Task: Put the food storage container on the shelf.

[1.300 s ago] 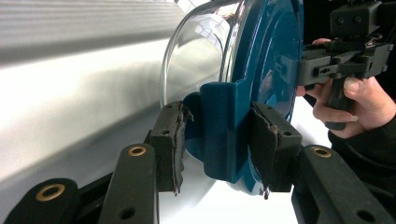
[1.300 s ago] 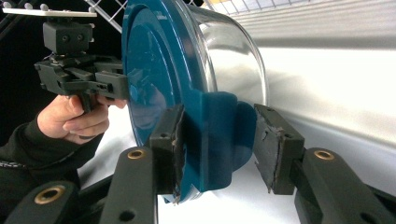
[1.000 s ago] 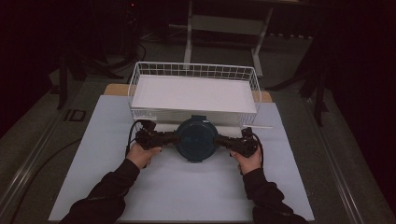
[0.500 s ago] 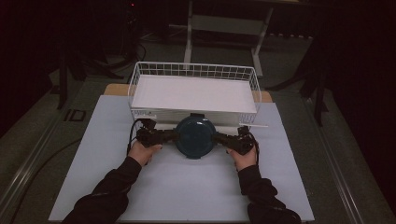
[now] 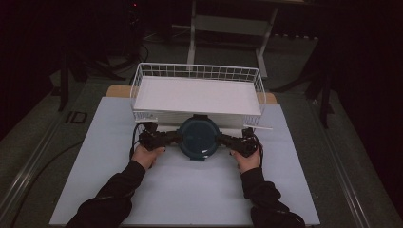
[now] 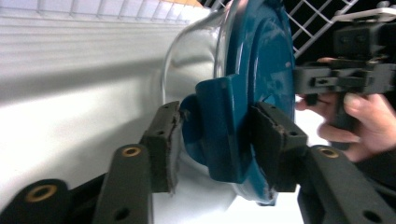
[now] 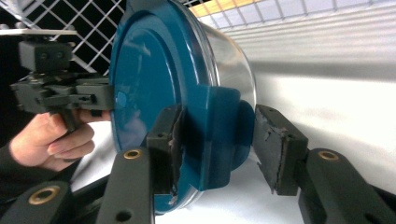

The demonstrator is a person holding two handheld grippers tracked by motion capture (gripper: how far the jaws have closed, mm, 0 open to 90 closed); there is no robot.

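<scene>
- Bowl (image 5: 197,138) first, high view: glass with a teal lid (image 5: 197,135), sitting on the table (image 5: 190,190) right at the 6 o'clock side of the wire basket (image 5: 197,67). My left gripper (image 5: 175,138) is on it at 9 o'clock and my right gripper (image 5: 222,138) at 3 o'clock. The basket holds just a white liner (image 5: 197,95).
- Left gripper view: the jaws straddle the lid's side clip (image 6: 224,126). They've just been opening with the clip between them. One pad (image 6: 275,144) sits by the clip and the other looks just off it, so I'd call it spread, not pinching.
- Right gripper view: same story on the opposite clip (image 7: 219,135). One pad (image 7: 166,140) is against it and the other (image 7: 275,149) is clearly apart. Spread.
- Handling guess: glass means heavy-ish, rigid, slick and breakable. The plastic clips are the only real purchase. I can't tell what's inside the bowl.
</scene>
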